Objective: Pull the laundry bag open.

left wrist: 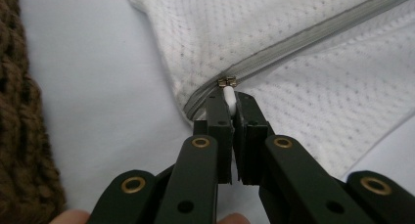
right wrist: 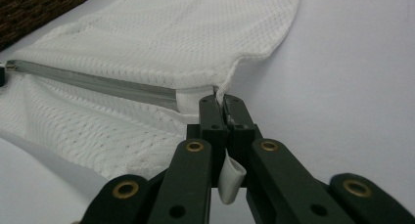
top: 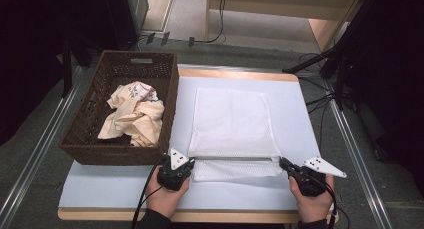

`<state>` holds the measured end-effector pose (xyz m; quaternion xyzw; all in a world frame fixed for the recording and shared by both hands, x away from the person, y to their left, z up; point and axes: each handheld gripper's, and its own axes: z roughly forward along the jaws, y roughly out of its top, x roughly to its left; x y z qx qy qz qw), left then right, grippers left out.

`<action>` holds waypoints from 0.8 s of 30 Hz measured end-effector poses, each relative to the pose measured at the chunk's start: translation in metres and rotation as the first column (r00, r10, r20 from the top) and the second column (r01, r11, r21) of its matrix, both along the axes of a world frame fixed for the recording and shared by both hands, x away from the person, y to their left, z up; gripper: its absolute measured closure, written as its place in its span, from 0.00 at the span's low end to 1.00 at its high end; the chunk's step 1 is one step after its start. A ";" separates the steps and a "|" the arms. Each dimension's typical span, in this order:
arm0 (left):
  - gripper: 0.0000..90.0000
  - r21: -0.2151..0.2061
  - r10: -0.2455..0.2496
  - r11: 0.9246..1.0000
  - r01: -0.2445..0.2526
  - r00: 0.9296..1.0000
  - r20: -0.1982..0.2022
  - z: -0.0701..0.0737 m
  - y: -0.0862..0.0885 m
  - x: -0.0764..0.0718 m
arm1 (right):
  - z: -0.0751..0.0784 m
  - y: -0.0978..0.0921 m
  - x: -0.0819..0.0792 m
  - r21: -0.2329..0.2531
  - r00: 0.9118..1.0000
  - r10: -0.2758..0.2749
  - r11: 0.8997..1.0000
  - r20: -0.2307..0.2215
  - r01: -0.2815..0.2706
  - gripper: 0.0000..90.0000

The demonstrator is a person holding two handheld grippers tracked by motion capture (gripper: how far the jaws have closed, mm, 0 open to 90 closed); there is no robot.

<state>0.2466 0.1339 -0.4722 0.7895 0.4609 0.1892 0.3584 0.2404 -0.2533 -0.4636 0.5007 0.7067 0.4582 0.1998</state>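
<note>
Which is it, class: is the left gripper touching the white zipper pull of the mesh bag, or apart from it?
Touching. In the left gripper view, the left gripper has its jaws shut on the white zipper pull at the end of the mesh bag zipper.

Black grippers with brass rivets, grey three-cornered plates, trailing black cables, dark sleeves.

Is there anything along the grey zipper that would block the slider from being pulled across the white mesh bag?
Nothing visible does. The left gripper is shut on the white zipper pull, and the grey zipper lies straight and bare to the right gripper, which pinches the white mesh laundry bag's far corner.
</note>
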 end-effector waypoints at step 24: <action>0.97 -0.023 0.044 0.999 -0.044 0.999 -0.013 0.003 0.022 -0.005 | -0.003 -0.005 0.001 0.017 1.000 0.006 1.000 -0.028 -0.006 1.00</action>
